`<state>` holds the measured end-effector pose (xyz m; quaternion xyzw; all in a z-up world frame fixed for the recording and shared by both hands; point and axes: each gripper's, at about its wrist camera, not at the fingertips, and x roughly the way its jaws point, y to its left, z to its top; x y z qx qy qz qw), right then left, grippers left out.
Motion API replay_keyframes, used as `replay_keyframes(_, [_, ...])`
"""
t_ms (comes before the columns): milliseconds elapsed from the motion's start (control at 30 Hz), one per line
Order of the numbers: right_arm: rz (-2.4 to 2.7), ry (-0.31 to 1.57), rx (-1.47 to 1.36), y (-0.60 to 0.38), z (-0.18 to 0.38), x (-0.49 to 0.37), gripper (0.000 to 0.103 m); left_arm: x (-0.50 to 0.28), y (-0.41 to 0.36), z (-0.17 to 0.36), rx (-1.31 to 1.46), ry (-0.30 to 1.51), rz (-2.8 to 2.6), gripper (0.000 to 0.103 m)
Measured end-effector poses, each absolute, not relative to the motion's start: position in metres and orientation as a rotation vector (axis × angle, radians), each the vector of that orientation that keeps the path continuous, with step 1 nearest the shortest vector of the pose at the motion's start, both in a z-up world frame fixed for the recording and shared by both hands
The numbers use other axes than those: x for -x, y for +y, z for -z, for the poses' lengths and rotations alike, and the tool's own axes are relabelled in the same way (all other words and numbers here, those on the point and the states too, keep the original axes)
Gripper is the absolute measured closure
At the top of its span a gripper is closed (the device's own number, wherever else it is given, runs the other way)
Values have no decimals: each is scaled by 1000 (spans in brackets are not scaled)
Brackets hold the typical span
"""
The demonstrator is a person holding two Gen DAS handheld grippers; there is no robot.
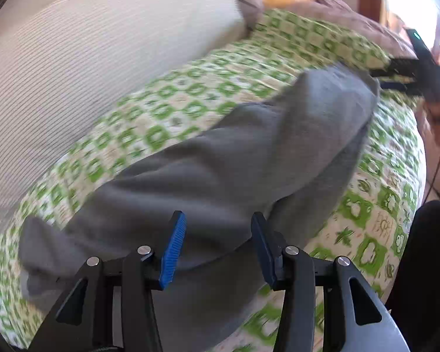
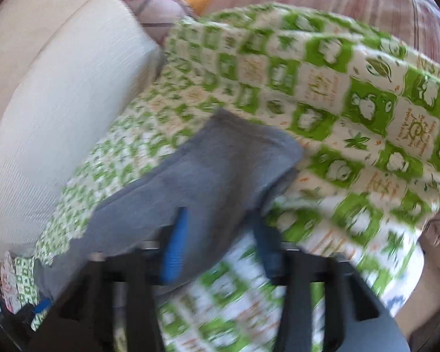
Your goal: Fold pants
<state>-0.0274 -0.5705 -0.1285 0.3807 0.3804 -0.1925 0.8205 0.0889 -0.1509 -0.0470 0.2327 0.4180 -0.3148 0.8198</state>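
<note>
The bed (image 1: 366,214) with its green and white printed sheet (image 1: 190,88) fills most of both views, and the gray pants (image 1: 220,158) lie across it in a long band, one end near the left gripper (image 1: 218,246), the other end far away near the right gripper (image 1: 396,77). A big cream pillow (image 1: 88,58) lies along the far side, just beside the sheet.

I judge the step is the start of a fold: both tools are placed at the two ends of the pants, but no grasp is made. The left gripper has its fingers apart, with gray cloth under and between them, not pinched. In the right wrist view the right gripper (image 2: 217,246) also stands with its fingers apart over the pants end (image 2: 234,158), though the picture is blurred.

The next move probably calls for closing on an edge at each end and lifting one end over toward the other.

The bed edge drops off close on the near side; toward the pillow there is bare sheet to move the cloth
</note>
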Motion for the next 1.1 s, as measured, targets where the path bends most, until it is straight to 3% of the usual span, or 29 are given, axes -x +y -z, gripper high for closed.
replay_keyframes(400, [-2,817,-659,-398,82,-27,46,-106,13,94,-302,1062,331,53])
replay_keyframes(700, [-449,883,-496,-216,69,-91,46,-87,101,98,-63,1075,129,52])
replay_keyframes(733, [-471,892,-481,-203,71,-98,46,-83,104,93,-34,1054,119,49])
replay_keyframes(767, [-496,907,-462,-186,71,-109,46,-80,105,87,-13,1030,105,37])
replay_keyframes(833, [-541,936,-442,-157,74,-140,46,-78,102,78,21,985,62,25])
replay_keyframes(1100, [-592,1023,-296,-84,87,-259,46,-116,87,97,9,972,-79,24])
